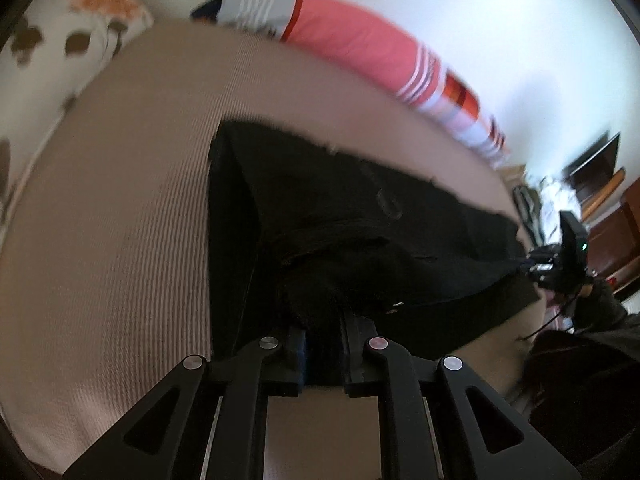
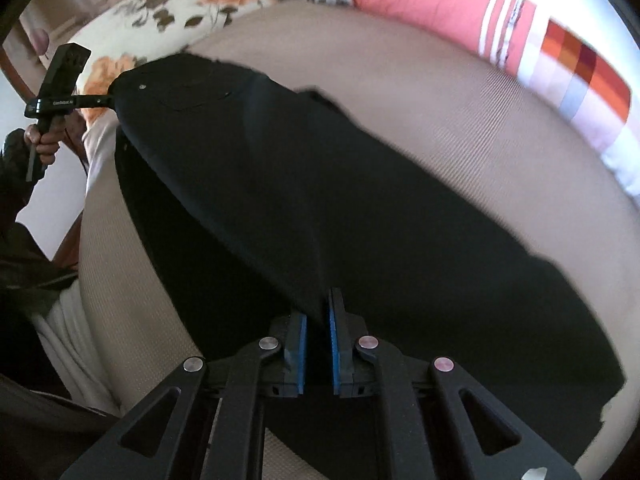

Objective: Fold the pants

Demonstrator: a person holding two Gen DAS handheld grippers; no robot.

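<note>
**Pants held at both ends over the bed**

Black pants (image 2: 320,184) stretch L to R betw. the two hands, long way across the bed (image 1: 100,220). Left hand-held gripper (image 1: 324,356) pinches bunched cloth; right hand-held gripper (image 2: 318,340) pinches a fold edge. Both equally near. Next fold likely needs both ends carried together. Right view shows the left tool at the far end; left view shows the waist button

A home bedroom. A bed (image 2: 440,128) with a beige ribbed cover carries a floral pillow (image 2: 172,4) at the far left. A pink striped bolster (image 2: 432,0) lies along the far white wall (image 1: 480,20).
</note>
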